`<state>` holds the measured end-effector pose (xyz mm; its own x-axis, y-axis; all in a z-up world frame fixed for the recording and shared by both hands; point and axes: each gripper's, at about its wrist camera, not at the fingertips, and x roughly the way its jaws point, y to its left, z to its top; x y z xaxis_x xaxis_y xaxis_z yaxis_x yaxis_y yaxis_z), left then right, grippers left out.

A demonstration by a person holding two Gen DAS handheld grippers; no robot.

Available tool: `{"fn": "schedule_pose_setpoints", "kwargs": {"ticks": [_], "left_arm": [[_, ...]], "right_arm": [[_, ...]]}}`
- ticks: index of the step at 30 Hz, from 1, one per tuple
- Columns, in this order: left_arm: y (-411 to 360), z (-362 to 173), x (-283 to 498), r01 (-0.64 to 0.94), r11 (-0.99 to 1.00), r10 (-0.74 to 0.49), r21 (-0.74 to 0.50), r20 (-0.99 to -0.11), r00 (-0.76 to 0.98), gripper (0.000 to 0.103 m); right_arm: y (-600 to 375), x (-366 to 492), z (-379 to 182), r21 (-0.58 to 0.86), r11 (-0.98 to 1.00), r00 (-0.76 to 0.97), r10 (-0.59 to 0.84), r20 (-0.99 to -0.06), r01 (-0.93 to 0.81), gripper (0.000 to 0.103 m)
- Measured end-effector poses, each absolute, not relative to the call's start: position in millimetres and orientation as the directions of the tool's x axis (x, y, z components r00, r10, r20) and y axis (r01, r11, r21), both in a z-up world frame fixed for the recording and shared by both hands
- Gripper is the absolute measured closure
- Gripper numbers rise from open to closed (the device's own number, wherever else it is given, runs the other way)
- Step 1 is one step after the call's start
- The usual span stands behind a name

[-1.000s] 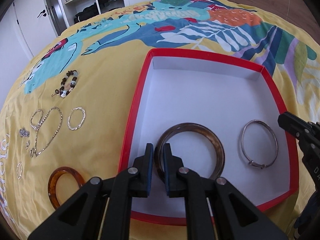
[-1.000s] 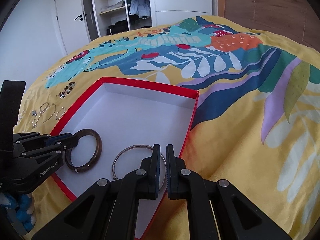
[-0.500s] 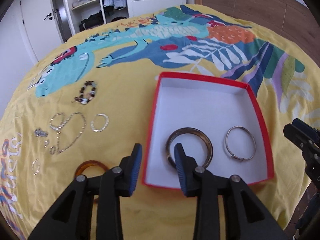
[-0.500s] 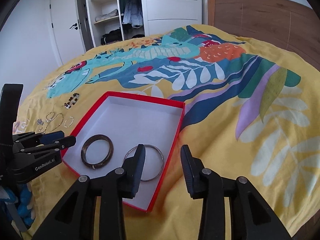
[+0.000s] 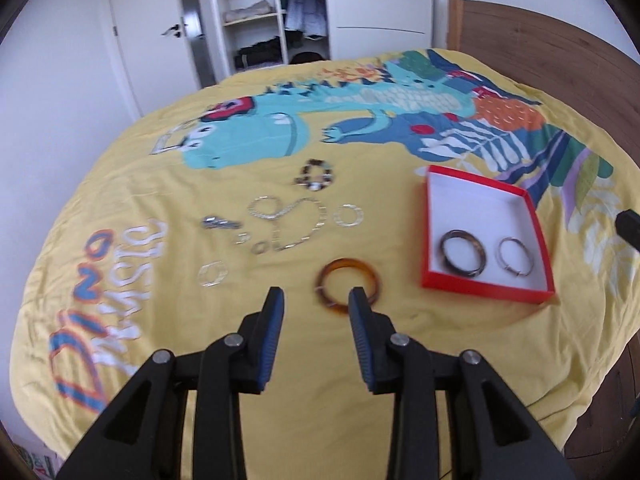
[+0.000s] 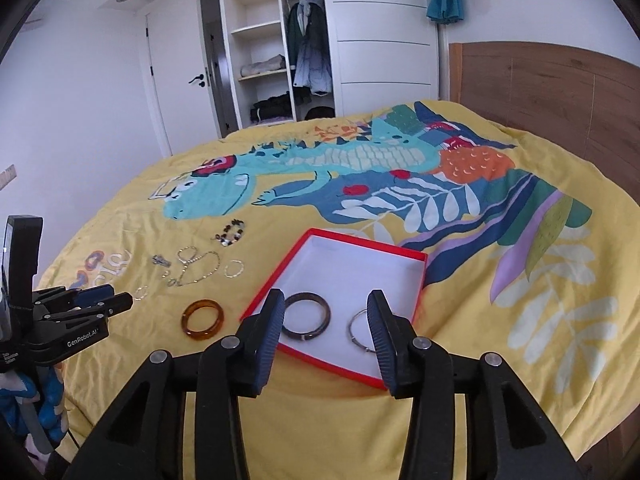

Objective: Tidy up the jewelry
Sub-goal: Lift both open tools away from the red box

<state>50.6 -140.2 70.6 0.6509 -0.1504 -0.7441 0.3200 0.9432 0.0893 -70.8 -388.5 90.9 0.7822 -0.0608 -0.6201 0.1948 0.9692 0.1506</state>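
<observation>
A red box with a white inside lies on the yellow bedspread and holds a dark brown bangle and a silver bangle. It also shows in the right wrist view with the dark bangle and silver bangle. An amber bangle lies on the bedspread left of the box. My left gripper is open and empty, above and just short of the amber bangle. My right gripper is open and empty, raised over the box's near edge.
Further left lie a beaded bracelet, a silver chain, a twisted silver ring, a clear ring and small silver pieces. An open wardrobe and a wooden headboard stand behind the bed.
Both grippers have opened, let go of the dark and silver bangles in the box, and pulled back and up. The left gripper has swung left toward the amber bangle.
</observation>
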Motion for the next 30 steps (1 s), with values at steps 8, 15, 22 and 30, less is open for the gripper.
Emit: {"fn": "schedule_pose_setpoints", "kwargs": {"ticks": [8, 15, 22, 30], "left_arm": [[-57, 107, 5, 0.162, 0.979, -0.033, 0.121, -0.696, 0.717, 0.066], [-5, 111, -22, 0.096, 0.992, -0.011, 0.083, -0.693, 0.72, 0.063], [27, 86, -4, 0.029, 0.998, 0.022, 0.057, -0.728, 0.685, 0.063], [29, 47, 41, -0.002, 0.999, 0.04, 0.051, -0.763, 0.646, 0.063]], "right_arm": [[-336, -92, 120, 0.196, 0.975, 0.814, 0.032, -0.58, 0.101, 0.056], [-291, -103, 126, 0.205, 0.978, 0.804, 0.103, -0.586, 0.024, 0.053], [-269, -78, 100, 0.218, 0.976, 0.762, 0.155, -0.628, -0.019, 0.052], [-257, -27, 47, 0.252, 0.966, 0.686, 0.226, -0.692, -0.064, 0.052]]}}
